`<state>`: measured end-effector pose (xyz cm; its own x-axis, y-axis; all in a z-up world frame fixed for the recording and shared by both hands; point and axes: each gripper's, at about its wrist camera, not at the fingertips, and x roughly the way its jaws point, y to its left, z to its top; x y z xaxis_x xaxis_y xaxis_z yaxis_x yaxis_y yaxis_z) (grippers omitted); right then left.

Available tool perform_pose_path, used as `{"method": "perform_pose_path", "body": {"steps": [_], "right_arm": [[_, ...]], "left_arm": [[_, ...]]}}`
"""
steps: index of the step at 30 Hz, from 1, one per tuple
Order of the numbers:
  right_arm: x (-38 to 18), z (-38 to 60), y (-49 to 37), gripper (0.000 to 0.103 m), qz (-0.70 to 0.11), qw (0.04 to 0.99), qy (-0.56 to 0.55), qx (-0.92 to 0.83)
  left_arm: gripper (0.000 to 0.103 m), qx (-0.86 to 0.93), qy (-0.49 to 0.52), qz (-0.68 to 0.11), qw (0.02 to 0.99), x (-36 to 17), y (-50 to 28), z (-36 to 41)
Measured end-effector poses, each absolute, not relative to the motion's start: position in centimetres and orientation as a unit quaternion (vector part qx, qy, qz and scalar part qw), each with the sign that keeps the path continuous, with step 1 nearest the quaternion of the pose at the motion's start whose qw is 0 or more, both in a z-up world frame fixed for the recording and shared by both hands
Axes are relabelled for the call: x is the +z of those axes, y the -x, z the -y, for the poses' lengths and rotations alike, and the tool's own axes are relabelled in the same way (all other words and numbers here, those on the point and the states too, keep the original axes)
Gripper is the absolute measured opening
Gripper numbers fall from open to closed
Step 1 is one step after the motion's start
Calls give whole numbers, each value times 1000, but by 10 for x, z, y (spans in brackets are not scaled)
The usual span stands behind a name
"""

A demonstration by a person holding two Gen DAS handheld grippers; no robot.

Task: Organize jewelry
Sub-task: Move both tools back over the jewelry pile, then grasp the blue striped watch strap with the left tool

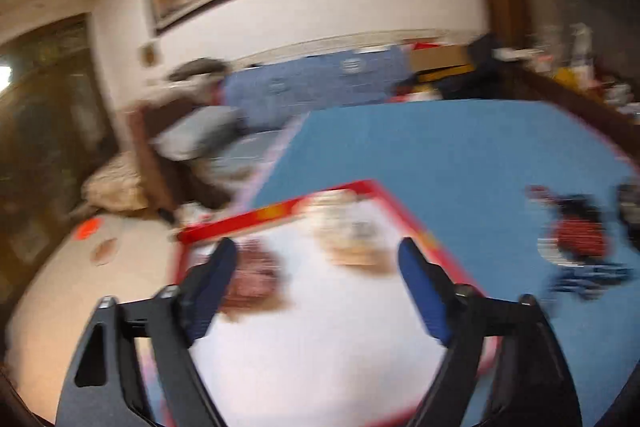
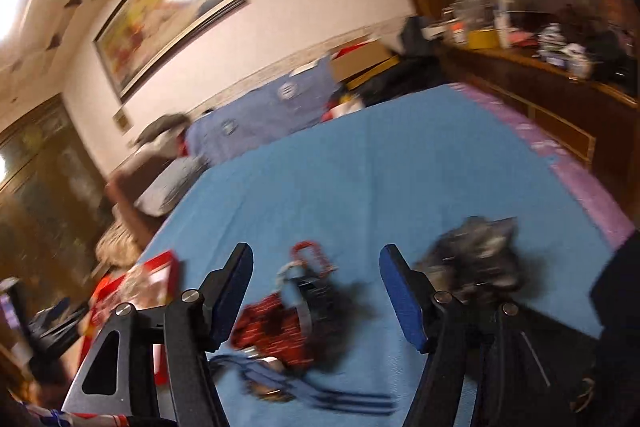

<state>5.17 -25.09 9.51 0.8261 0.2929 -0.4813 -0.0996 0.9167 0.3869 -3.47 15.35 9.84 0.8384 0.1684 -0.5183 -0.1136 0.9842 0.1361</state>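
1. Left gripper (image 1: 316,267) wide open, empty, over red-rimmed tray (image 1: 280,213).
2. Right gripper (image 2: 316,275) open, empty, above tangled jewelry pile (image 2: 288,323) on blue cloth (image 2: 400,167).
3. Probably light, limp, snag-prone; best pinched at 1 strand.

- The tabletop (image 2: 400,167) wears a matt blue cloth with a lilac woven border.
- The tray (image 1: 280,211) has a glossy red rim and a smooth white floor.
- Left gripper (image 1: 320,263): matt black plastic arms, blue matt pads, small shiny metal pins.
- The jewelry heap (image 2: 280,323) looks like red beads and dark glinting pieces, blurred.
- The sideboard (image 2: 560,107) is dark polished wood.
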Motion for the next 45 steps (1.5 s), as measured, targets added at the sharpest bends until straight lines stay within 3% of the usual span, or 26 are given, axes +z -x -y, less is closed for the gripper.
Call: {"method": "perform_pose_path", "body": {"steps": [9, 14, 21, 23, 28, 30, 36, 45], "right_arm": [[75, 271, -60, 70, -281, 920, -241, 127], [74, 281, -59, 70, -280, 913, -261, 142], [75, 275, -57, 71, -281, 911, -252, 164], [75, 275, -57, 71, -278, 912, -251, 165], [70, 277, -59, 72, -283, 910, -254, 167], [69, 277, -59, 72, -283, 911, -253, 164], [71, 271, -58, 72, -280, 915, -239, 167], [67, 263, -62, 72, -290, 915, -222, 171]], "left_arm": [[85, -182, -66, -380, 904, 57, 15, -23], [84, -225, -131, -389, 884, 36, 3, 30], [84, -240, -129, -432, 860, 11, -48, 56], [75, -243, -124, -437, 857, 6, -51, 60], [53, -242, -143, -422, 862, 5, -27, 61], [49, -237, -139, -412, 869, 8, -18, 55], [49, -252, -103, -393, 879, 15, -12, 43], [49, -256, -8, -295, 921, 65, -2, -2]]}}
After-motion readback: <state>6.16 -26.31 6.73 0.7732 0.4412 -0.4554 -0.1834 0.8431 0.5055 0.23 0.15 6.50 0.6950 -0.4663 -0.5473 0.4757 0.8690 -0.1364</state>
